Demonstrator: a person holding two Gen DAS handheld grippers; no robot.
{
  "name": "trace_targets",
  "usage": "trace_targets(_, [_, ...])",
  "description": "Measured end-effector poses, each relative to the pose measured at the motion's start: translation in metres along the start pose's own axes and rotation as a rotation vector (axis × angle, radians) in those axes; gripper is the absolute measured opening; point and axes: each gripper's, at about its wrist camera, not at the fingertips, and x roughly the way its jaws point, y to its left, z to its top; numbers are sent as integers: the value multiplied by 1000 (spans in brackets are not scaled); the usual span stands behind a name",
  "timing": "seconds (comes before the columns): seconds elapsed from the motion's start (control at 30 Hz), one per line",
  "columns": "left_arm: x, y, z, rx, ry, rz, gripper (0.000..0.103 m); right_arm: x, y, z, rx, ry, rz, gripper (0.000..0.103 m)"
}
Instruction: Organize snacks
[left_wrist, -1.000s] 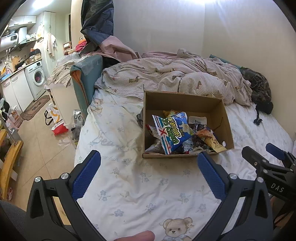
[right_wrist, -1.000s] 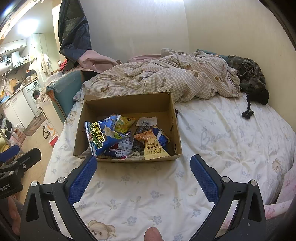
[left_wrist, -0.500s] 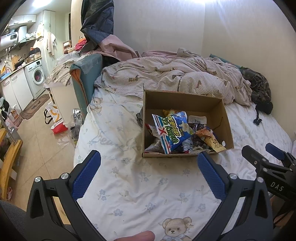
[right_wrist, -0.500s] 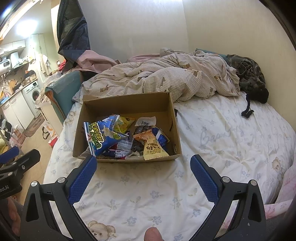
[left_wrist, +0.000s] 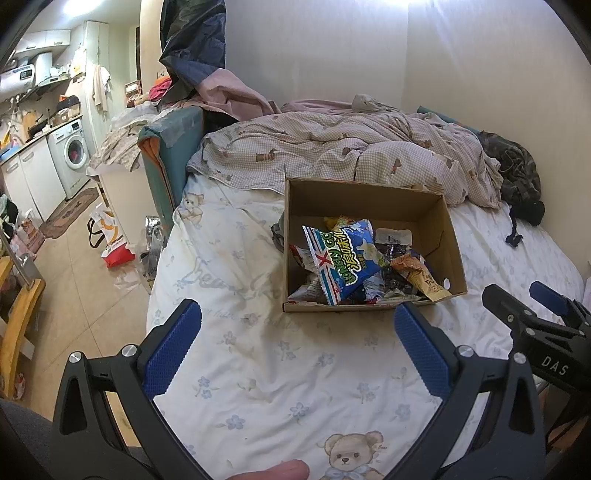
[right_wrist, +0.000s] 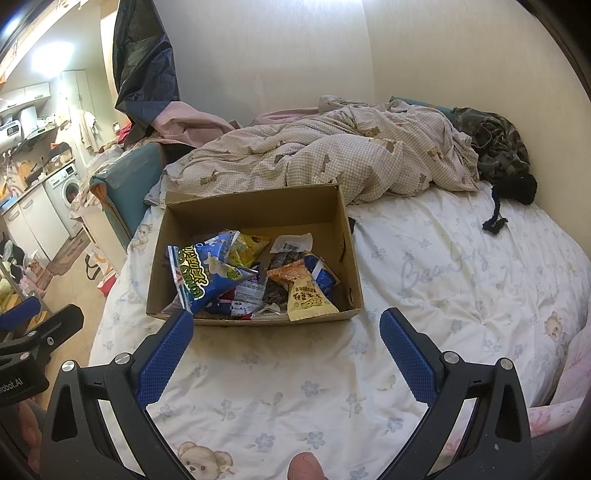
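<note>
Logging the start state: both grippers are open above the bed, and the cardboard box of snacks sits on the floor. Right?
Not quite. The cardboard box sits on the bed, not the floor, as the right wrist view shows. Left gripper and right gripper are open above the bed, as you said.

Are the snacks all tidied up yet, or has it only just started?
Only just starting, it looks like. Done: nothing visible; the snack packets lie jumbled in the cardboard box on the bed. In hand: nothing; the left gripper and right gripper are both open and empty, short of the box. Left: all the sorting.
</note>
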Motion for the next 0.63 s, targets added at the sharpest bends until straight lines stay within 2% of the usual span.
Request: trace_targets(0.63, [5, 1, -4, -1, 17, 0, 103, -1, -1, 1, 34, -11, -4, 103])
